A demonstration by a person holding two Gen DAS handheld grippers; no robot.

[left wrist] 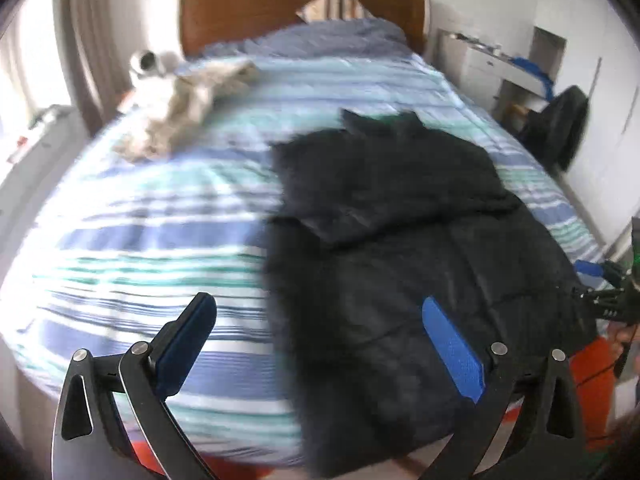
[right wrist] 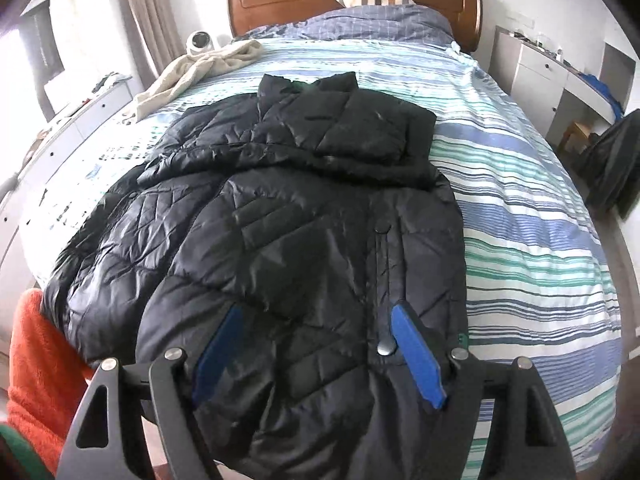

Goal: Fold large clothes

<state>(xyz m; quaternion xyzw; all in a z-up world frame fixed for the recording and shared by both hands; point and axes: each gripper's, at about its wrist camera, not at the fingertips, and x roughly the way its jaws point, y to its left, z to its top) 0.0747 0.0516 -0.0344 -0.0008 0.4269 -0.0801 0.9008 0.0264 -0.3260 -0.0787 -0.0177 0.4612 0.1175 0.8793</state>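
Note:
A large black quilted puffer jacket (right wrist: 304, 208) lies flat on the striped bed, collar toward the headboard, with one sleeve folded across its chest. It also shows in the left wrist view (left wrist: 400, 232), blurred. My left gripper (left wrist: 320, 344) is open and empty above the bed's foot, its left finger over the bedspread and its right finger over the jacket's hem. My right gripper (right wrist: 316, 344) is open and empty just above the jacket's lower front, its blue pads either side of the hem area. The right gripper's body shows at the right edge of the left wrist view (left wrist: 612, 296).
The bed (right wrist: 540, 216) has a blue, green and white striped cover and a wooden headboard (right wrist: 352, 0). A beige garment (right wrist: 200, 72) lies at the far left of the bed. An orange fleece (right wrist: 40, 364) sits at the bed's foot. White drawers (right wrist: 540, 72) and a black chair (right wrist: 616, 160) stand at the right.

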